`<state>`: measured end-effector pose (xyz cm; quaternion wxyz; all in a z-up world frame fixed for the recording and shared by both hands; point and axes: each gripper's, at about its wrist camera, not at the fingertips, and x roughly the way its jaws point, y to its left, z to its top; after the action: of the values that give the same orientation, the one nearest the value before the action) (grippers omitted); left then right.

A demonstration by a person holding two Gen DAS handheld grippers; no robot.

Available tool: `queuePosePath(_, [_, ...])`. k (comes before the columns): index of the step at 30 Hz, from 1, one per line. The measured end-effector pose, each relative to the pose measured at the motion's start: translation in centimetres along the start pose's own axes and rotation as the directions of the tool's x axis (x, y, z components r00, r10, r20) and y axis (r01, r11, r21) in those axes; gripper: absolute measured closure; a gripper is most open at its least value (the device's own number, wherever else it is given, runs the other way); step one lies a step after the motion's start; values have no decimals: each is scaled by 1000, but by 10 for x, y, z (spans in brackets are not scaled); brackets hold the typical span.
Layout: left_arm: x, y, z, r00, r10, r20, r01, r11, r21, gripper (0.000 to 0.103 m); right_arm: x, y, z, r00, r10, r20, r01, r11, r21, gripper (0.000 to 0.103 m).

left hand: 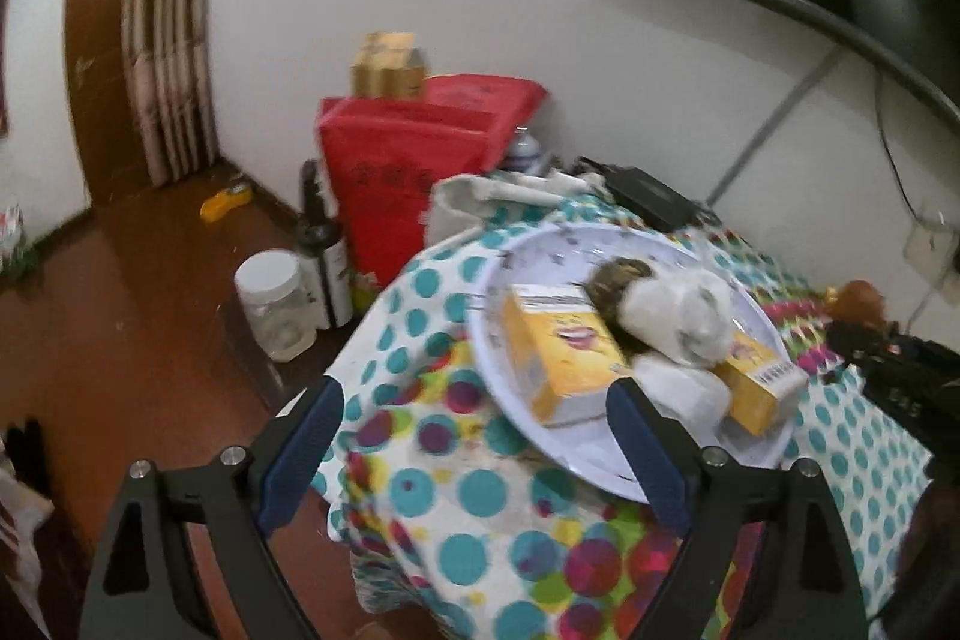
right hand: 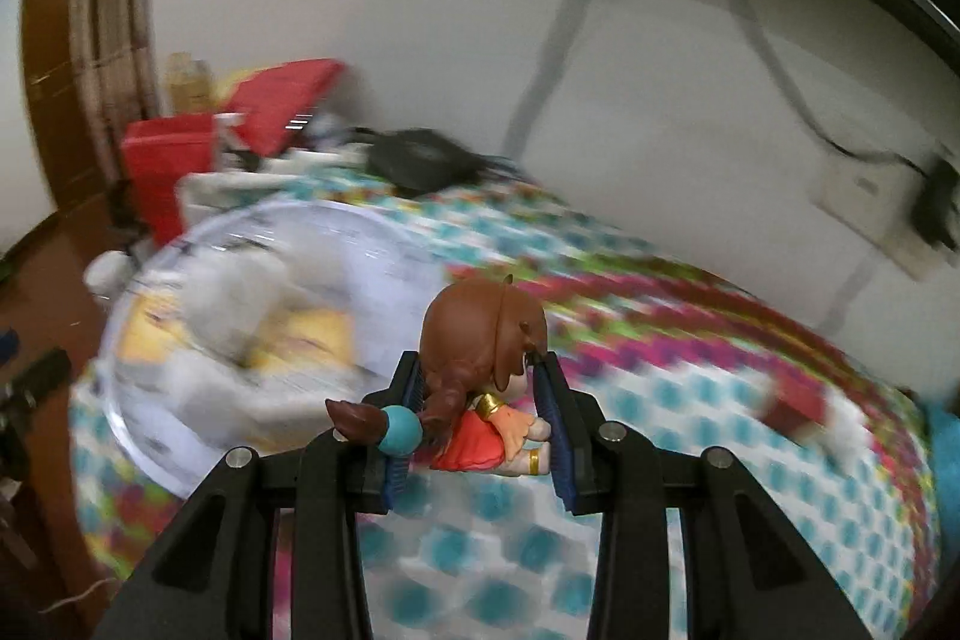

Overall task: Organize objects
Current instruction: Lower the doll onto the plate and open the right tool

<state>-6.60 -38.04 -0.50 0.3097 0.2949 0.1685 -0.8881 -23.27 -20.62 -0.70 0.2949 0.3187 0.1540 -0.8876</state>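
From the left wrist camera, the left claw (left hand: 474, 394) is spread wide and released, with nothing between its two blue-padded fingers (left hand: 303, 445). It hangs above a desk (left hand: 480, 520) draped in a cloth of teal and multicoloured dots. On the cloth lies a large pale plate (left hand: 600, 244) near the desk's edge. On the plate rest two yellow boxes: one yellow box (left hand: 558, 352) close to the claw's right finger, a second yellow box (left hand: 756, 388) further right, and a white and brown plush toy (left hand: 672, 304) lying over and between them. Beyond the desk, by the white wall, stand a red bag (left hand: 390, 172), a dark bottle (left hand: 324, 250) and a clear jar (left hand: 276, 304) on the brown floor. From the right wrist camera, the right claw (right hand: 477, 400) is clenched on a small doll figurine (right hand: 486, 370) with brown hair, a plait and a red dress, held sideways between the blue pads above the dotted cloth. This view is badly smeared by motion, so the plate (right hand: 384, 244) to the left shows only as a pale round blur, with what seem to be the yellow boxes and the plush toy on it. The figurine is just right of the plate's rim, not over it.
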Motion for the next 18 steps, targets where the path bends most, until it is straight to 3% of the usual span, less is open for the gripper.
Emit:
queuePosePath(5, [14,23,1,999,22,-27,-24,996,-85,11,21,54,34,995,94,-10,-95,995,-32,68])
queuePosePath(8, [21,19,-2,999,7,-45,-10,997,-73,11,37,76,47,994,103,-27,-104,994,-41,67])
queuePosePath(13, [18,5,-5,1000,-5,-25,4,1000,-17,11,59,78,56,989,126,-80,-126,992,7,59])
queuePosePath(15, [20,2,-5,999,-15,-30,15,1000,-10,11,53,68,55,992,114,-51,-113,993,27,45])
queuePosePath(16, [21,0,-6,999,-15,-31,15,1000,-3,11,47,62,54,993,115,-31,-114,993,38,32])
queuePosePath(18, [19,-4,-7,1000,-15,-26,15,1000,9,11,34,47,51,995,95,29,-96,994,53,22])
